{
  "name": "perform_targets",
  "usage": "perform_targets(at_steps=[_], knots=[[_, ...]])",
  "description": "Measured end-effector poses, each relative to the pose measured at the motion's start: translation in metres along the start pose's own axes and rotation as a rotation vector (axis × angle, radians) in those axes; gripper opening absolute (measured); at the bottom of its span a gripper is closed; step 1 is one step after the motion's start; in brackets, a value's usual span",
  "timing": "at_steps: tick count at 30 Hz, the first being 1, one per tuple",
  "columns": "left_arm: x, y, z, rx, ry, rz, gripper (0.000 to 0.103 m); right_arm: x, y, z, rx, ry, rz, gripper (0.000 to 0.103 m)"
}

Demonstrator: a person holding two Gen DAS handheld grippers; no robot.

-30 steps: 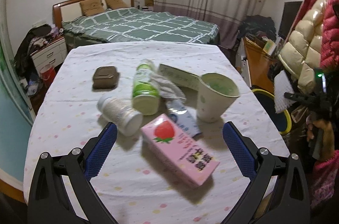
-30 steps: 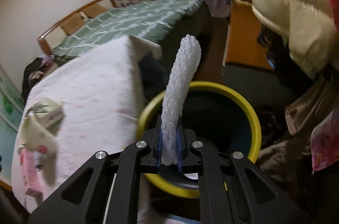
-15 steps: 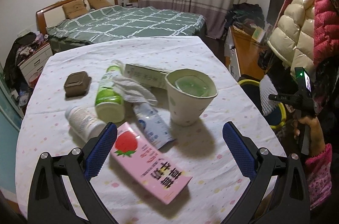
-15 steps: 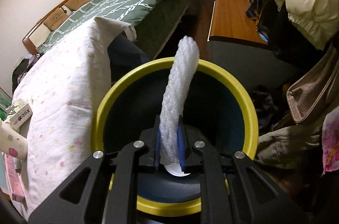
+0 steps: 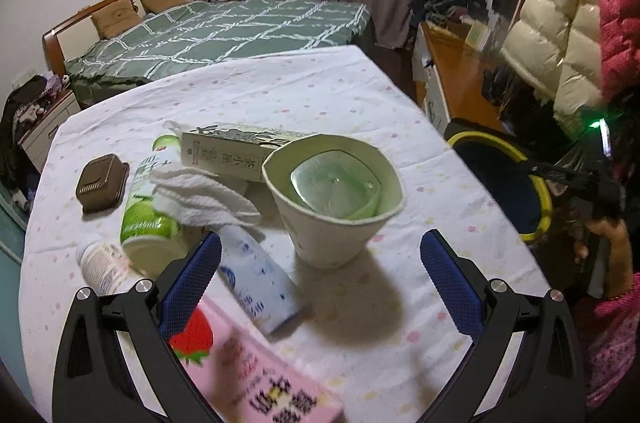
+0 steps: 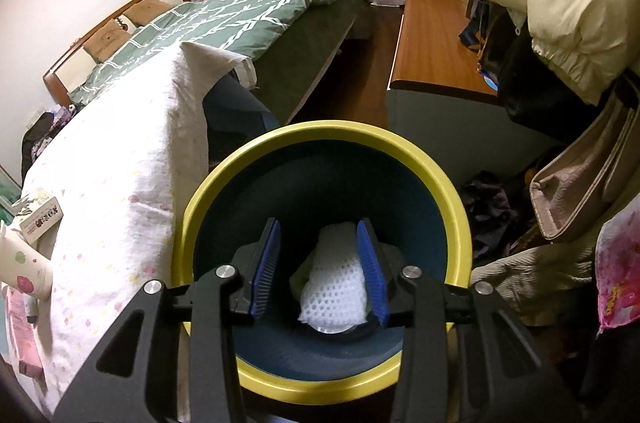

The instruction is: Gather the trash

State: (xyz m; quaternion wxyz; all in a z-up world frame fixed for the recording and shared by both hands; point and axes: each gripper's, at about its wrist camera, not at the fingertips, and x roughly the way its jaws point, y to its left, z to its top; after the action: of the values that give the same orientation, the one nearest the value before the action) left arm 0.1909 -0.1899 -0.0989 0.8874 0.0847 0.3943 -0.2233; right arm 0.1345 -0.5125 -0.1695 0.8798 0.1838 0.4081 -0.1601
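1. The left hand-held gripper (image 5: pixel 320 271) hangs over the counter (image 5: pixel 280 95) with its blue fingers spread wide and nothing between them; the paper cup (image 5: pixel 334 199) stands upright just ahead, inside the line of the gap.
2. Trash crowds the near left of the cup: a blue-and-white tube (image 5: pixel 256 279) lies against the left finger, a pink strawberry carton (image 5: pixel 256 363) sits below it, and a green bottle (image 5: pixel 146 211) lies on its side under a crumpled white tissue (image 5: pixel 200 199).
3. A long tea box (image 5: pixel 236 151) lies touching the cup's far rim, a white bottle (image 5: pixel 102 265) lies at the left, and a brown case (image 5: pixel 102 181) rests apart further left.
4. The far half of the counter is bare cloth; its right edge drops beside the yellow-rimmed bin (image 5: pixel 516 183).
5. The right hand-held gripper (image 6: pixel 320 271) is held over the bin (image 6: pixel 320 131), fingers parted and gripping nothing; white foam netting (image 6: pixel 336 283) lies in the bin's bottom between them.
6. The tablecloth edge (image 6: pixel 160 183) hangs just left of the bin; a wooden bench (image 6: pixel 432 35) and heaped clothes (image 6: pixel 500 215) close in on the right.
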Motion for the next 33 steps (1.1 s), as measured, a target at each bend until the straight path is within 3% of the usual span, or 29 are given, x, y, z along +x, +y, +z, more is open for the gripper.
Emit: perform_targets(at_steps=[7, 17, 25, 33], knots=[[0.034, -0.003, 0.014, 0.008, 0.084, -0.017, 0.097, 0.005, -0.001, 0.000, 0.003, 0.008, 0.021, 0.039], [0.064, -0.011, 0.027, -0.009, 0.136, -0.015, 0.090, 0.014, -0.006, -0.003, 0.014, 0.024, 0.043, 0.039], [0.077, -0.010, 0.024, -0.030, 0.181, -0.021, 0.067, 0.012, -0.010, -0.006, 0.023, 0.020, 0.050, 0.039], [0.061, -0.008, 0.022, 0.015, 0.194, -0.026, 0.062, 0.005, -0.003, -0.007, 0.011, 0.010, 0.064, 0.039]])
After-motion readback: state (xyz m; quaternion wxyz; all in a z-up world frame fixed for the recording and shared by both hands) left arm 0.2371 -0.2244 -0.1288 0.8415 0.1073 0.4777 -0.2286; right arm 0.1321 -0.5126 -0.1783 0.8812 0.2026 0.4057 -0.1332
